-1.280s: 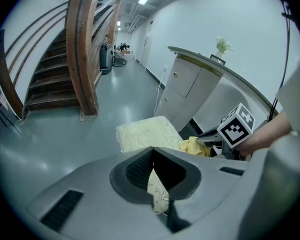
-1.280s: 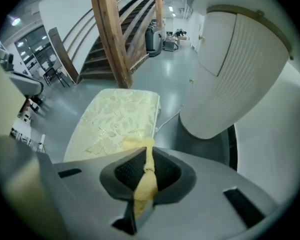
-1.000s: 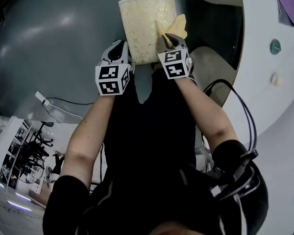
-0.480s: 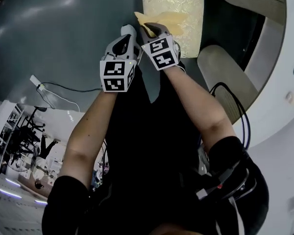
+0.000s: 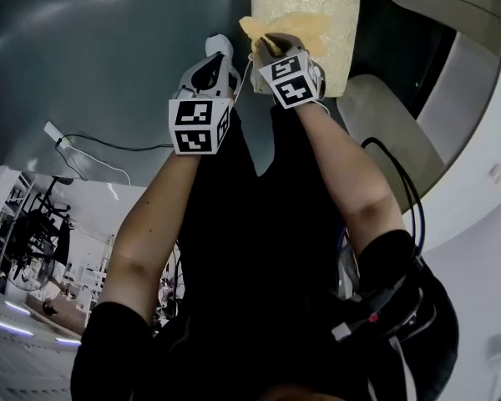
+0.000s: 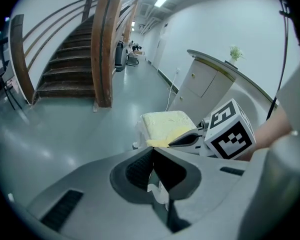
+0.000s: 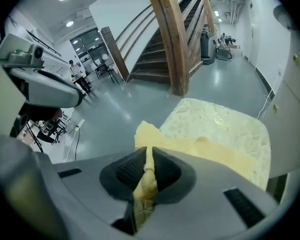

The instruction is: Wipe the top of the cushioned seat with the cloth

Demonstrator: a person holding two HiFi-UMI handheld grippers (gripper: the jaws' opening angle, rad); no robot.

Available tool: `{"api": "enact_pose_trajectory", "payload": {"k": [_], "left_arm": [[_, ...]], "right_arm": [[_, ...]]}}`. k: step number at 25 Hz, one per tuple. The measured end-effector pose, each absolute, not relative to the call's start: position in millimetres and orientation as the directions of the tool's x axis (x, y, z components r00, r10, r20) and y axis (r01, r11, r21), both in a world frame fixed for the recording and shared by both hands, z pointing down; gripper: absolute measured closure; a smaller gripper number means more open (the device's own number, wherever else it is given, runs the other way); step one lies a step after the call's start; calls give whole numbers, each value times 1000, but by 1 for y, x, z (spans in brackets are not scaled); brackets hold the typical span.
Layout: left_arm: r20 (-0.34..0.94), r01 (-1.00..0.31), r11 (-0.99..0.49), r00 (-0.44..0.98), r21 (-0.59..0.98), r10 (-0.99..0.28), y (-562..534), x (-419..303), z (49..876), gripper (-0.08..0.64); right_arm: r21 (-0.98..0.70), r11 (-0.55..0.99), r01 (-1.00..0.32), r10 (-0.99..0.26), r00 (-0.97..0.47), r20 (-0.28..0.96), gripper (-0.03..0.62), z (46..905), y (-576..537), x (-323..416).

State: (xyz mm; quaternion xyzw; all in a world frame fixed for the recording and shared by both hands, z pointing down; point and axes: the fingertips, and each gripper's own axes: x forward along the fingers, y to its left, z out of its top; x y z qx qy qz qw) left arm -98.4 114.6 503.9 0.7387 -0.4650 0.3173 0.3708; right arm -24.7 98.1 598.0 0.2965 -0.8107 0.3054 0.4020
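Note:
The cushioned seat point(image 5: 305, 11) has a pale cream patterned top and stands on the grey floor ahead of me; it also shows in the right gripper view point(image 7: 220, 129) and the left gripper view point(image 6: 165, 124). A yellow cloth point(image 5: 285, 30) lies spread over its near side. My right gripper point(image 5: 271, 47) is shut on the cloth point(image 7: 147, 176), which hangs pinched between its jaws. My left gripper point(image 5: 217, 48) is beside the seat's left edge, over the floor, with its jaws point(image 6: 152, 165) closed together and nothing seen between them.
A curved white counter point(image 5: 476, 115) runs along the right, with a beige step point(image 5: 384, 132) below it. A white cable point(image 5: 92, 144) lies on the floor at left. A wooden staircase point(image 7: 175, 39) rises beyond the seat.
The right gripper has carried the cloth from the seat's right side across to its left, then slightly forward. The left gripper has stayed near the seat's left edge.

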Motion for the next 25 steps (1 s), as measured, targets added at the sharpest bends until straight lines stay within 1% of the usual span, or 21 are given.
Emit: {"api": "enact_pose_trajectory", "payload": {"k": [7,18,25], "left_arm": [[806,-907,-337,390,253,-445,104,-73,504,557],[806,-891,-365,416,269,-422,96,-37,499,557],[800,-879,-389,434,275,-415,82,-19,496,557]], "right_arm": [[-273,570,-775,-260,-485,835,551,601,95,5],[-252,485,-837,-298,-429,852,551,602,89,82],[-240,363,-900,-320,-363,875,551,604,85,138]]}}
